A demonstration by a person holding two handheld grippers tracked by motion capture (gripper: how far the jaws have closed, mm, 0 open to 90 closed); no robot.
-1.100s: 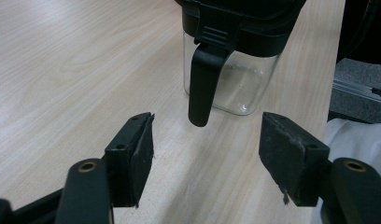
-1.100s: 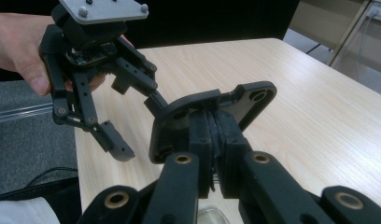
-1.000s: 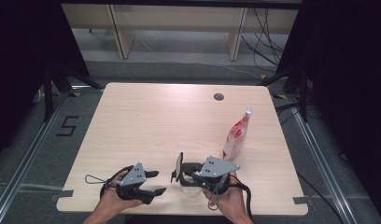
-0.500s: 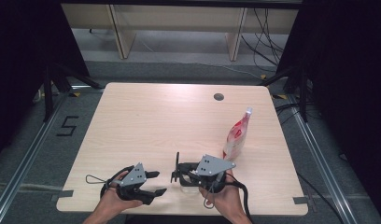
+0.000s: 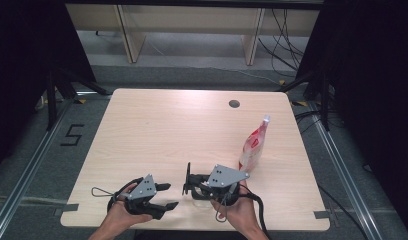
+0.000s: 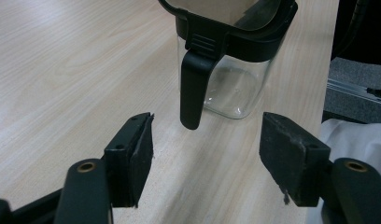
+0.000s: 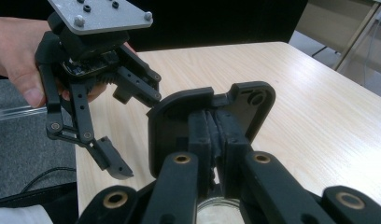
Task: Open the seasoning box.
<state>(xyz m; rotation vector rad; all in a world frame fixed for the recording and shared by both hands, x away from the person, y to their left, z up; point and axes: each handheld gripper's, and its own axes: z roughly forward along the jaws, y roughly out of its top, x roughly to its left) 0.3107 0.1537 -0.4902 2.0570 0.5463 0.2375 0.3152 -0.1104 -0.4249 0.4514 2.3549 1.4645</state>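
Ahead of your left gripper [image 5: 164, 196], the clear jar [image 6: 235, 70] and its raised lid [image 7: 212, 116] block the way. Beyond your right gripper [image 5: 189, 181] stands a pouch [image 5: 254, 145]; the table [image 5: 167, 130] past both lies open.

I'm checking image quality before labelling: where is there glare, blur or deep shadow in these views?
High view: glare whitens the table's far edge, and both sides fall into black shadow. Left gripper view: the near tongs look soft, the clear jar sharper. Right gripper view: its tongs are dark, the background blurred.
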